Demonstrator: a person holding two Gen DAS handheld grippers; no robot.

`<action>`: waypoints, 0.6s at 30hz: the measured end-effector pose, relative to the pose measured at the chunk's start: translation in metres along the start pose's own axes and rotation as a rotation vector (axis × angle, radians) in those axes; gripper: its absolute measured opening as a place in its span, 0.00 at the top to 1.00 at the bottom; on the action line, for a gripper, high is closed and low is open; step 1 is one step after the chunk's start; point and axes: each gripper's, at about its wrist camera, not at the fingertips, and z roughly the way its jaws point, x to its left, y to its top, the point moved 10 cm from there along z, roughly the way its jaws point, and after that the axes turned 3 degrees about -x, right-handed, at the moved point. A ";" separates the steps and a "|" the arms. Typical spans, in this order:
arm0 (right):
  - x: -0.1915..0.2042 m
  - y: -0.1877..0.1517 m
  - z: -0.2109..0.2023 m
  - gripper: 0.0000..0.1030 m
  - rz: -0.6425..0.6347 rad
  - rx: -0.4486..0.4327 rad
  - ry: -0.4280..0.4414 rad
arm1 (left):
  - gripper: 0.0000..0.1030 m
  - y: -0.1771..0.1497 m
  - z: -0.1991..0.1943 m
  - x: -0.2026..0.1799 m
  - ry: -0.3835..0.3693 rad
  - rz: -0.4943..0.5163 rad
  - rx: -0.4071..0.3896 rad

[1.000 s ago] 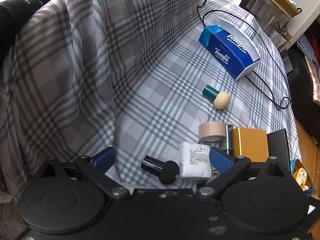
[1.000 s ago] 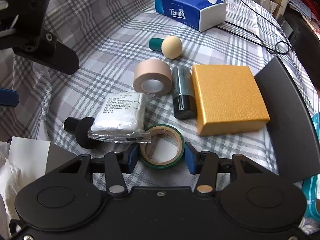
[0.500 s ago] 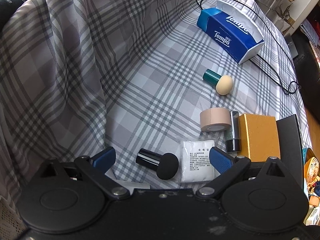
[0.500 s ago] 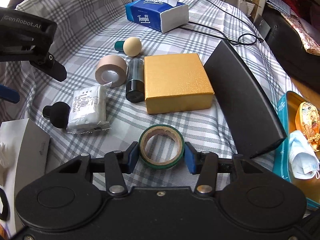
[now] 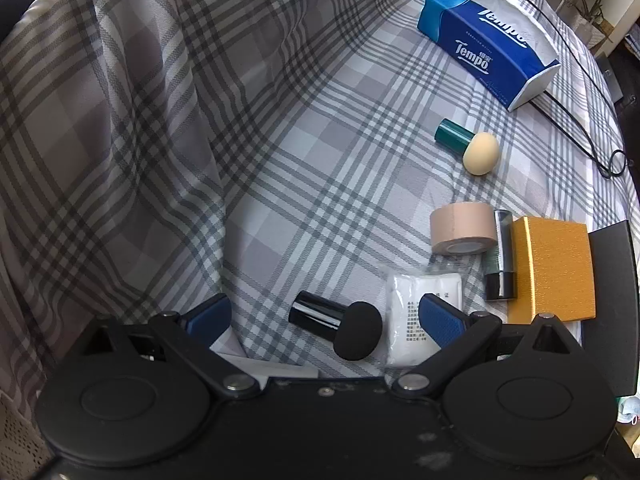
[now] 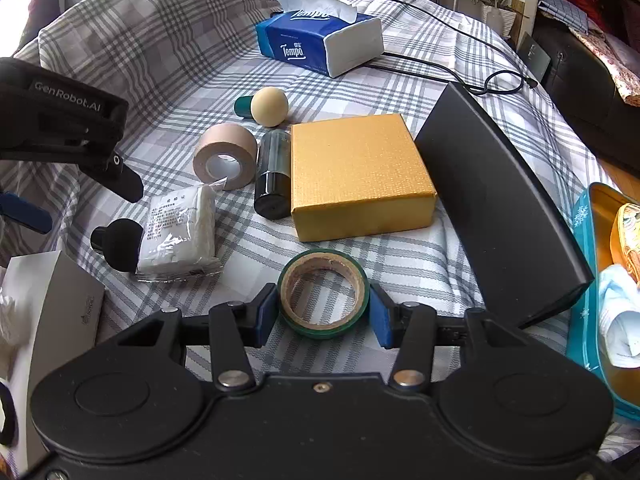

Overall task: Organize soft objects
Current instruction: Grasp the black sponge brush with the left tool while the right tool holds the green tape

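A: What carries the things?
B: A surface under a grey plaid cloth (image 6: 400, 264).
A: And on it?
B: A tissue pack (image 6: 316, 44), a gold box (image 6: 356, 172), a beige tape roll (image 6: 224, 156), a gauze packet (image 6: 180, 232).

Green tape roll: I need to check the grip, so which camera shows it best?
The right wrist view: the green tape roll sits whole between the right hand-held gripper pads. The left wrist view doesn't show it.
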 end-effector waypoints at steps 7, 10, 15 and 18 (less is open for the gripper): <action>-0.006 0.000 -0.002 0.53 0.040 0.011 0.009 | 0.05 -0.010 0.012 0.000 0.039 0.027 0.031; -0.007 -0.001 -0.002 0.53 0.047 0.013 0.006 | 0.09 -0.011 0.017 -0.003 0.040 0.038 0.037; -0.007 -0.001 -0.002 0.53 0.044 0.013 0.001 | 0.14 -0.013 0.022 -0.007 0.027 0.058 0.029; -0.006 -0.002 -0.002 0.53 0.036 0.012 -0.003 | 0.21 -0.011 0.022 -0.007 0.012 0.052 0.027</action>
